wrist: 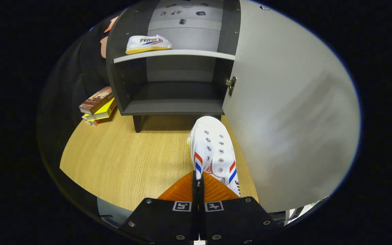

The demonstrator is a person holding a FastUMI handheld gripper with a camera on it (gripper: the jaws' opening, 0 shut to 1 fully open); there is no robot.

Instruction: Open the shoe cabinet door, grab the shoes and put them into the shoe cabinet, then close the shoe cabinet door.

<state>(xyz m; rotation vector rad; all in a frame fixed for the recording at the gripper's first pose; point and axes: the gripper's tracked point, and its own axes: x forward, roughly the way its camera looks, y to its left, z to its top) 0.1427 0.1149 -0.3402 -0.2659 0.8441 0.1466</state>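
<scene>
1. Shoes are the thing of this task: one white shoe (213, 153) with red and blue stripes is held at its heel end by the tool (198, 185), and its toe points ahead toward the shoe cabinet (172, 105).
2. The tool is clenched on this shoe; its two fingers stand almost together, with a thin part of the heel collar pressed between them.
3. A second white shoe (148, 44) already lies on the upper shelf (196, 53) of the cabinet, far ahead of the tool and above it.
4. The cabinet door (284, 112) stands open, ahead and to the right of the tool, very near the right side of the held shoe. The lower compartment, straight ahead beyond the toe, has nothing in it.
5. A small stack of books (98, 106) lies on the table (131, 160), ahead and to the left, beside the cabinet wall.
6. Handling, in my judgement: the shoe looks light, with soft canvas above and a stiffer rubber sole. A hold on the thin collar can let the long toe hang down or swing, so a slow movement is better.
7. The collar edge at the heel seems a good place to hold, because it is thin enough for the fingers. The canvas may fold a little, but it is not fragile.
</scene>
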